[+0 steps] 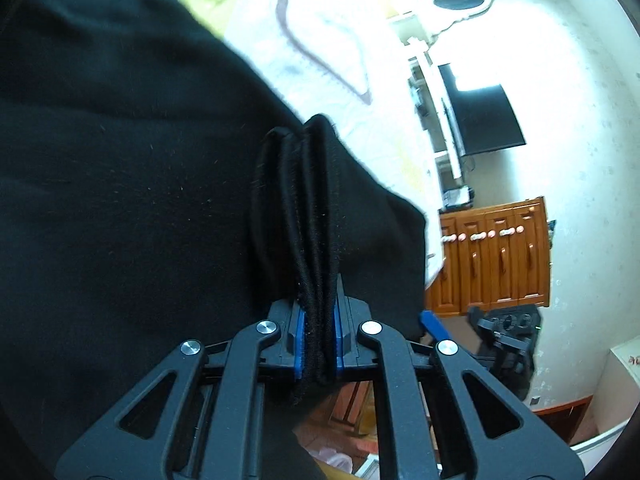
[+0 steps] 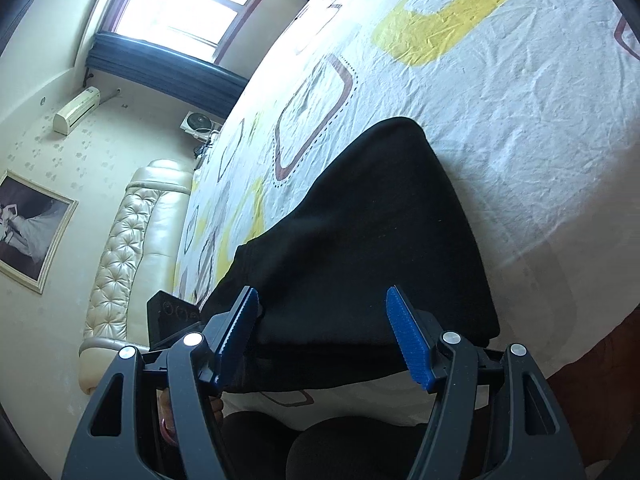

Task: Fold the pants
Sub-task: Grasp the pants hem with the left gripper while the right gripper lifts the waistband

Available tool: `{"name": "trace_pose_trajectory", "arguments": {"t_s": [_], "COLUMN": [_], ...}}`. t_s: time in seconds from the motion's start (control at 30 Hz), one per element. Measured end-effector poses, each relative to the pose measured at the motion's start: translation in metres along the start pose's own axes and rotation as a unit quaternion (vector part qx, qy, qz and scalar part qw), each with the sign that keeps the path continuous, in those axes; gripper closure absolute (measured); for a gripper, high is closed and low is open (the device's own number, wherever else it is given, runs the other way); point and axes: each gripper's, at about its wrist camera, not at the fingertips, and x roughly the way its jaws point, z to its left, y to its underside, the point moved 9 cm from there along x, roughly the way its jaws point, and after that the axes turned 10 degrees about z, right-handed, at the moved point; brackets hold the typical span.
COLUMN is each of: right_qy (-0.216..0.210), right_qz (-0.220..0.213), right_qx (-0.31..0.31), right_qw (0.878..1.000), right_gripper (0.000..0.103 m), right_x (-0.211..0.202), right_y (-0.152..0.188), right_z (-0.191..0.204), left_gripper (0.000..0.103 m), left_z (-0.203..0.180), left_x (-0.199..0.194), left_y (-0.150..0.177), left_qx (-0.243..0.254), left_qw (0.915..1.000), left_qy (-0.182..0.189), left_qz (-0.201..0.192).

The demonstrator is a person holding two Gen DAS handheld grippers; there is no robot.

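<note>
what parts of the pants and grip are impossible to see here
- Left wrist view: the black pants run past the left frame edge, so their full shape is cut off.
- Right wrist view: the pants' near edge sits behind the right gripper, so contact is unclear.

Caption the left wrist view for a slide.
Left tool shut on a bunched edge of the black pants, lifted over the patterned bedsheet.

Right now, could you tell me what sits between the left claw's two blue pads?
A bunched edge of the black pants, clamped in the left claw, seen in the left wrist view.
</note>
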Motion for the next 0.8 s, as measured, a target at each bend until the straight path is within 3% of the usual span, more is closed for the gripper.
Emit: {"name": "trace_pose_trajectory", "arguments": {"t_s": [0.1,0.27,0.37,0.47,0.67,0.73,0.8], "right_qy": [-0.002,-0.002,-0.004,-0.007,0.058,0.03,-0.036], "right_qz": [-0.006,-0.009,-0.017,-0.035,-0.015,0.004,0.033], "right_qx": [-0.002,-0.003,-0.009,-0.015,-0.014,0.006,0.033], "right_qw": [1.0,1.0,1.0,0.999,0.998,1.0,0.998], "right_gripper": [0.037,0.037,0.037,0.037,0.037,0.037,0.037], "right_x": [-0.005,-0.004,-0.004,-0.007,0.01,0.022,0.036], "right_y": [-0.002,-0.003,-0.01,-0.025,-0.068,-0.081,-0.088], "right_z": [-0.002,-0.001,0.004,0.007,-0.022,-0.034,-0.038], "left_gripper": [0.094,0.094,0.093,0.093,0.088,0.087,0.083], "left_z": [0.0,0.032,0.039,0.039,0.041,0.04,0.039], "left_x": [-0.02,-0.028,-0.029,-0.03,-0.033,-0.038,-0.044], "left_y": [0.007,0.022,0.024,0.02,0.024,0.029,0.033], "left_qx": [0.011,-0.001,-0.013,-0.007,-0.001,0.0,0.004], "left_qw": [0.9996,0.9987,0.999,0.9986,0.9979,0.9975,0.9971], "left_qy": [-0.006,-0.046,-0.033,-0.045,-0.061,-0.065,-0.064], "left_qz": [-0.025,-0.022,-0.028,-0.025,-0.022,-0.029,-0.04]}}
